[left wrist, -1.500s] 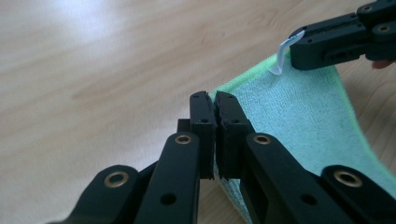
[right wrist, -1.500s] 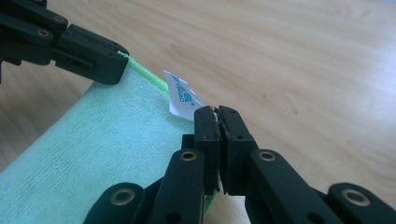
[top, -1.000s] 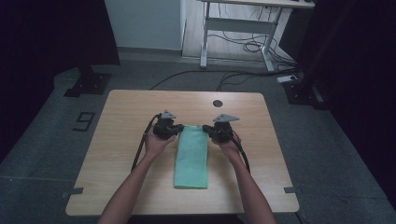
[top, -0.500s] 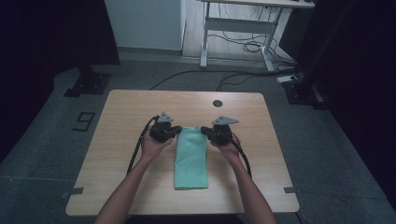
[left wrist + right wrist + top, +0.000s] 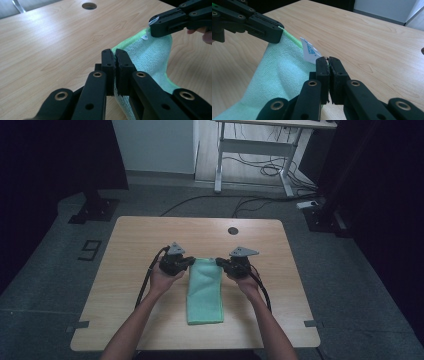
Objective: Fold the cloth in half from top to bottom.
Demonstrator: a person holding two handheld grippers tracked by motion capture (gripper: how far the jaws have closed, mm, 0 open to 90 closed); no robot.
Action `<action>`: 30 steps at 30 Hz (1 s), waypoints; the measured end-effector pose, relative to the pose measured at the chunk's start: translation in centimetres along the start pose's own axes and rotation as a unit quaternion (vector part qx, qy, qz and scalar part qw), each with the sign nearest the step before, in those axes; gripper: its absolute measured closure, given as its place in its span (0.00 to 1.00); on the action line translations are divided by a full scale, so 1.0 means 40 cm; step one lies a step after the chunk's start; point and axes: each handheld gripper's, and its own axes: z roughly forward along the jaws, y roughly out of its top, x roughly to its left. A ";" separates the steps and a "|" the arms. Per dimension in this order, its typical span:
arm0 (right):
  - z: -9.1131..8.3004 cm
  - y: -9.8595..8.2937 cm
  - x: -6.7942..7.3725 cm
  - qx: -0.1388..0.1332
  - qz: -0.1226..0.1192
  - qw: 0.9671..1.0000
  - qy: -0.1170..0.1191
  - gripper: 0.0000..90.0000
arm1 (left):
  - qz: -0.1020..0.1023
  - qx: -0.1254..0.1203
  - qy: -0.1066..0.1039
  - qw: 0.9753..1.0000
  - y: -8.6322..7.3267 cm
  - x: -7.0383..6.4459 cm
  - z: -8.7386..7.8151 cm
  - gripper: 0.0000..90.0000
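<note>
High view: one wooden table [image 5: 150, 240], one green cloth [image 5: 205, 292] on it, folded into a long strip running from the table's middle toward the near edge. Two grippers, one per hand. Left gripper [image 5: 188, 263] at the far left corner of the cloth, right gripper [image 5: 220, 264] at the far right corner. One round hole [image 5: 232, 230] in the tabletop beyond them. Two forearms enter from the bottom edge.

Left gripper view: own jaws pressed together on the cloth's [image 5: 152, 53] edge, fabric pinched between the pads and lifted off the wood. Right gripper [image 5: 160, 25] visible farther off, clamped on the other corner.

Right gripper view: jaws closed on the cloth [image 5: 279, 72] corner, beside one white label [image 5: 310, 51] with blue print standing up from the hem. Left gripper [image 5: 274, 31] opposite, nipping its corner. Far edge of cloth raised between the two, sagging slightly in the middle; the rest lies flat.
</note>
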 end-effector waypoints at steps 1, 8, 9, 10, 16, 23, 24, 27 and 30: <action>-0.004 0.001 0.003 -0.001 -0.002 1.000 0.000 0.96 | 0.002 -0.001 0.000 1.000 0.000 -0.002 -0.004 0.96; -0.024 0.003 0.029 -0.012 -0.013 1.000 0.012 0.96 | 0.004 -0.005 0.000 1.000 -0.015 -0.001 -0.019 0.96; -0.023 0.000 0.031 -0.009 -0.013 1.000 0.013 0.96 | 0.005 -0.004 0.000 1.000 -0.018 -0.003 -0.019 0.96; -0.022 -0.003 0.033 -0.006 -0.013 1.000 0.013 0.96 | 0.005 -0.003 0.000 1.000 -0.021 -0.005 -0.018 0.96; -0.033 -0.018 0.039 -0.011 -0.008 1.000 0.023 0.96 | 0.012 -0.009 -0.007 1.000 -0.035 -0.019 -0.034 0.96; -0.059 -0.015 0.060 -0.019 -0.018 0.999 0.028 0.96 | 0.019 -0.015 -0.008 1.000 -0.034 -0.032 -0.052 0.96; -0.064 -0.016 0.062 -0.021 -0.019 0.999 0.030 0.96 | 0.021 -0.018 -0.010 1.000 -0.036 -0.037 -0.058 0.96; -0.075 -0.023 0.072 -0.021 -0.023 0.999 0.037 0.96 | 0.023 -0.018 -0.012 1.000 -0.039 -0.041 -0.062 0.95; -0.078 -0.033 0.082 -0.017 -0.024 0.999 0.042 0.96 | 0.024 -0.015 -0.014 1.000 -0.050 -0.051 -0.065 0.95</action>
